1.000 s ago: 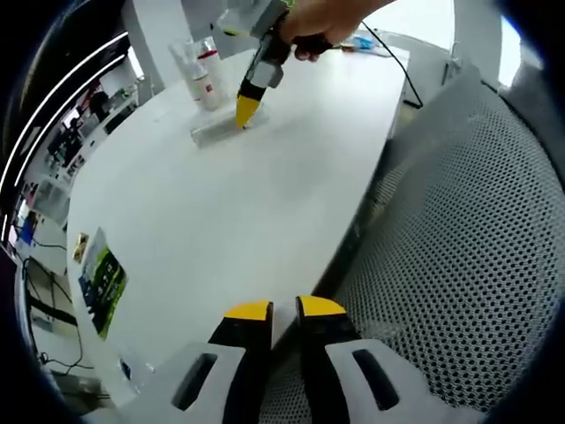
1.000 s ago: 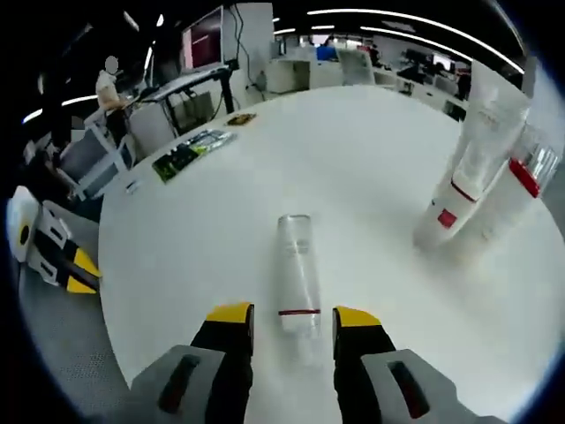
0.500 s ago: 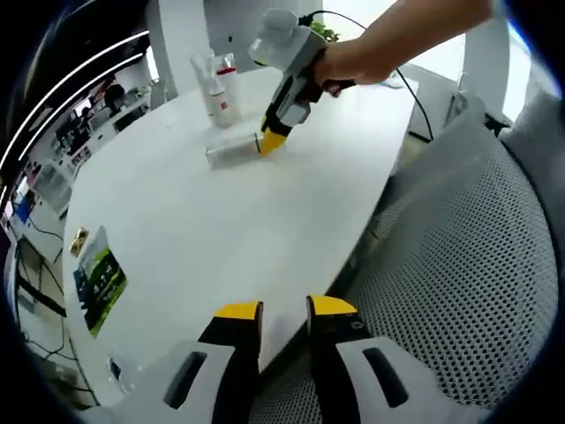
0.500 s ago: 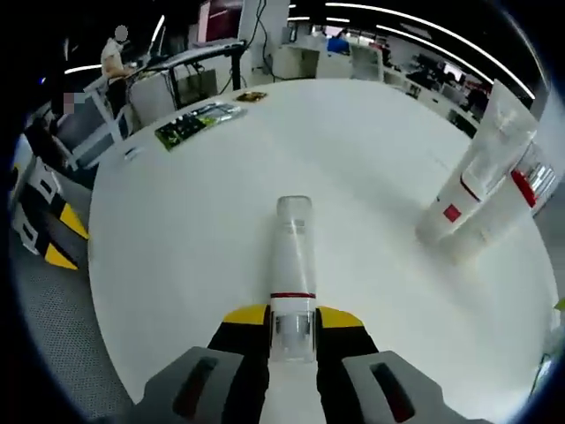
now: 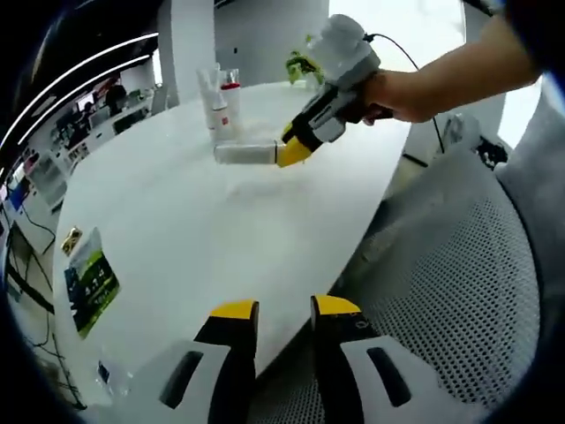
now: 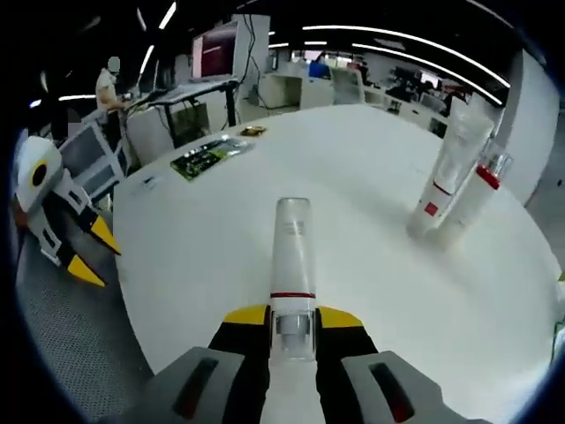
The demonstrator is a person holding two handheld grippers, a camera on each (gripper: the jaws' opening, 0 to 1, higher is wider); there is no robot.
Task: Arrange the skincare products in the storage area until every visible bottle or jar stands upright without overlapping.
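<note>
The round white table (image 6: 371,177) carries everything. Two upright tubes (image 6: 455,172) stand touching each other at two o'clock in the right gripper view, well apart from the clear bottle (image 6: 290,265). That bottle runs straight out toward twelve o'clock from the right gripper (image 6: 292,315), its long axis in line with the jaws, which are clamped on its near end; it seems lifted just clear of the tabletop, roughly level. To stand it up, the far end likely has to swing upward. The left gripper (image 5: 272,308) hangs at the table's edge above a mesh chair (image 5: 450,291), jaws nearly together on nothing, far from the bottle.
</note>
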